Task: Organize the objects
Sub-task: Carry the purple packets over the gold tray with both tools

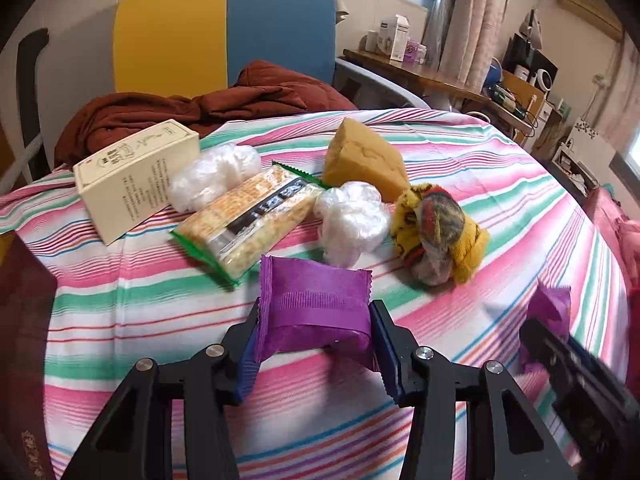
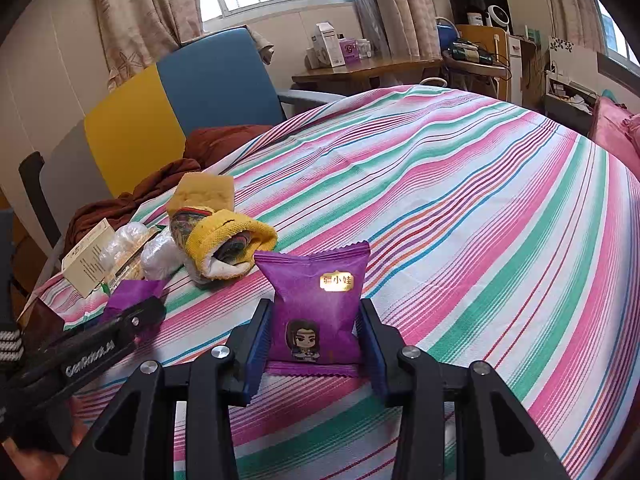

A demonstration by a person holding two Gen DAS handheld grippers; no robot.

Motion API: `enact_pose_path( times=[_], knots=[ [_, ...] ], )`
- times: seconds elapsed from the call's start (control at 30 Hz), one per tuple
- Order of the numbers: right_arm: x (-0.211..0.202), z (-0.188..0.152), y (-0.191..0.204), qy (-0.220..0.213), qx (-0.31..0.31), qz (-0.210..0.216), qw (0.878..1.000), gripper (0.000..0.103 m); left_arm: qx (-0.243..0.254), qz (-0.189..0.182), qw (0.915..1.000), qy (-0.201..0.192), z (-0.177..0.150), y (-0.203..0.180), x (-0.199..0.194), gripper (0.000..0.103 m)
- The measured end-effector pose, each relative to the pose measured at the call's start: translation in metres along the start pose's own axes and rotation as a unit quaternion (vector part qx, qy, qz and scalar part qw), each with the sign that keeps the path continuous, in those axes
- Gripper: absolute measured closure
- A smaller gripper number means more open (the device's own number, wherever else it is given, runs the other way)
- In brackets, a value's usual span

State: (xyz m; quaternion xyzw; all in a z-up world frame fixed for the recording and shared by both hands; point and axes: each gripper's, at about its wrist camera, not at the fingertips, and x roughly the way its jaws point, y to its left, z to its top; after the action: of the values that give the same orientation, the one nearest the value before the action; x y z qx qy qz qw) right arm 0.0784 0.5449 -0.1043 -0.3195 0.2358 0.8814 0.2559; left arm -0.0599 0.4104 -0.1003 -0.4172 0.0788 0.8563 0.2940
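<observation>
My left gripper (image 1: 316,336) is shut on a plain purple snack packet (image 1: 316,296), its blue pads pressing both sides just above the striped cloth (image 1: 160,320). My right gripper (image 2: 316,344) is shut on a second purple packet (image 2: 316,300), which stands upright with a gold label and a cartoon figure. Each gripper shows in the other's view: the right one (image 1: 540,328) at the right edge with its packet (image 1: 550,304), the left one (image 2: 136,316) at the lower left with its packet (image 2: 136,290).
Beyond the left gripper lie a cream box (image 1: 136,176), a cracker pack (image 1: 248,220), two clear plastic wads (image 1: 216,174) (image 1: 352,220), a yellow sponge (image 1: 364,160) and a rolled yellow sock (image 1: 440,232). A brown jacket (image 1: 200,108) and a chair (image 1: 224,32) stand behind.
</observation>
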Motion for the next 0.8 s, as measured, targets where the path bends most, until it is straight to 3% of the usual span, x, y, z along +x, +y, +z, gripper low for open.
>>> enact_pose_path(
  times=[0.57, 0.8],
  knots=[
    [-0.014, -0.007, 0.001, -0.020, -0.005, -0.012, 1.000, 0.062, -0.009, 0.021, 0.9995, -0.022, -0.039, 0.022, -0.040, 0.054],
    [-0.029, -0.024, 0.010, -0.010, -0.019, 0.003, 1.000, 0.064, -0.004, 0.026, 0.9987, -0.043, -0.062, 0.027, -0.066, 0.055]
  ],
)
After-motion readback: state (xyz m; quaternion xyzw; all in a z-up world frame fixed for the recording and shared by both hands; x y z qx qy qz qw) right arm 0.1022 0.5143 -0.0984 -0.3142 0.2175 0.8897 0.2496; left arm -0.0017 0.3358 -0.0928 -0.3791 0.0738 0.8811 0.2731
